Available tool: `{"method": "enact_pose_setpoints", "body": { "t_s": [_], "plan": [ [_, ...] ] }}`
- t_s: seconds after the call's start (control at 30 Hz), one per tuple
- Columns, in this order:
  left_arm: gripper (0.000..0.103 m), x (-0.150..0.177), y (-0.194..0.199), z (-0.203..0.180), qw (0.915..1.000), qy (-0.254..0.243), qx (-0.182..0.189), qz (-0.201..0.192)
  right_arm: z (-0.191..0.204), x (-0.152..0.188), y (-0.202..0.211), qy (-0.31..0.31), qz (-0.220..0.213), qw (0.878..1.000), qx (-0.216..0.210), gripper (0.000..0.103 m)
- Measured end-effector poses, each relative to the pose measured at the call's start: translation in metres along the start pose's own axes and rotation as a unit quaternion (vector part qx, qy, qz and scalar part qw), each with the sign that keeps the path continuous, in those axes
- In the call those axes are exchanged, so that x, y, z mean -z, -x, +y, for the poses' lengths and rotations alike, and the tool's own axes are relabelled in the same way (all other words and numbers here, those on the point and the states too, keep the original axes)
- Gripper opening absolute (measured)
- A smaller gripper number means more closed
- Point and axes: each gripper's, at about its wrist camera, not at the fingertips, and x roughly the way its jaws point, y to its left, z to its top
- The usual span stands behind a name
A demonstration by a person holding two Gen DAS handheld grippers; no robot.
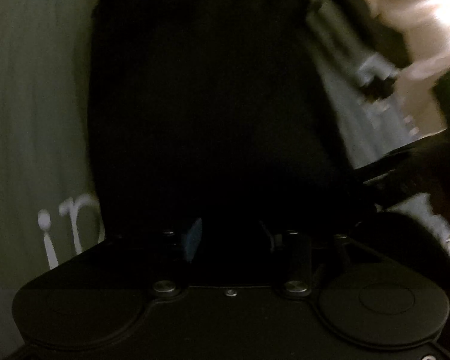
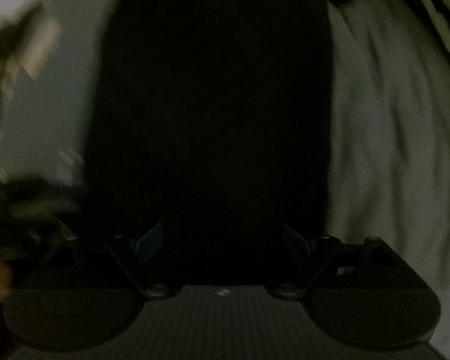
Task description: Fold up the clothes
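Darkness fills the middle of both wrist views, where a black garment (image 1: 213, 96) lies spread over a pale grey sheet (image 1: 30, 90) printed with white lettering (image 1: 66, 231). Whether that sheet covers a bed or a tabletop cannot be told.

In the left wrist view the garment takes up the centre from top to bottom, with the sheet showing along its left edge and the lettering just beside its lower left corner. The left hand-held gripper (image 1: 228, 234) points down at the cloth; one blue-tinted fingertip (image 1: 193, 237) shows left of centre, and the other finger is lost in the dark, so the gap between them cannot be judged and no hold on the cloth can be made out. To the right of the garment a blurred pale sleeve (image 1: 420, 21) reaches in from the upper corner over a dark device (image 1: 375, 87).

In the right wrist view the same garment (image 2: 213, 105) runs up the middle, with creased pale sheet (image 2: 390, 120) on its right and blurred shapes on its left. The right hand-held gripper (image 2: 222, 240) hangs over the cloth with its jaws spread wide, both blue-tinted fingertips (image 2: 150, 240) standing well apart on either side of the dark fabric. Nothing is seen pinched between them.
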Motion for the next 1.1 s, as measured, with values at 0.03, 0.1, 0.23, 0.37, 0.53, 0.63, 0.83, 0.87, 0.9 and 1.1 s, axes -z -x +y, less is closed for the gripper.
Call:
{"method": "enact_pose_setpoints", "body": {
  "t_s": [0.03,0.1,0.23,0.37,0.53,0.63,0.83,0.87,0.9,1.1],
  "plan": [
    [0.043,0.003,-0.009,0.003,0.9998,0.001,-0.015,0.010,-0.004,0.002,-0.008,0.012,0.022,0.999,0.025,0.086],
    [0.043,0.007,-0.017,0.005,0.9995,0.001,-0.026,0.019,-0.013,0.007,-0.020,0.020,0.050,0.998,0.044,0.087],
    [0.043,0.006,-0.002,0.003,0.9996,-0.004,-0.029,0.005,-0.024,0.013,-0.025,0.022,0.069,0.996,0.051,0.087],
    [0.053,-0.005,0.025,0.002,0.9984,0.001,-0.012,-0.056,-0.017,0.007,0.013,-0.003,-0.014,1.000,0.000,0.087],
    [0.058,-0.032,0.012,0.006,0.9976,0.000,-0.024,-0.065,0.003,-0.018,0.027,-0.001,-0.117,0.992,-0.047,0.087],
    [0.058,-0.034,-0.023,0.013,0.9989,0.008,-0.046,-0.002,0.004,-0.035,0.000,-0.013,-0.122,0.991,-0.046,0.087],
    [0.067,-0.018,-0.036,0.006,0.9980,-0.023,-0.058,0.000,0.003,-0.048,-0.039,-0.016,-0.098,0.995,-0.026,0.095],
    [0.067,-0.020,-0.030,0.009,0.9986,-0.010,-0.051,-0.007,0.004,-0.050,-0.040,-0.009,-0.095,0.995,-0.025,0.097],
    [0.067,-0.024,-0.021,0.012,0.9988,-0.002,-0.044,-0.024,0.004,-0.049,-0.041,-0.004,-0.093,0.995,-0.023,0.097],
    [0.078,-0.082,0.039,0.041,0.9889,0.029,-0.030,-0.142,-0.015,-0.041,-0.029,-0.044,-0.105,0.992,-0.049,0.097]
  ]
}}
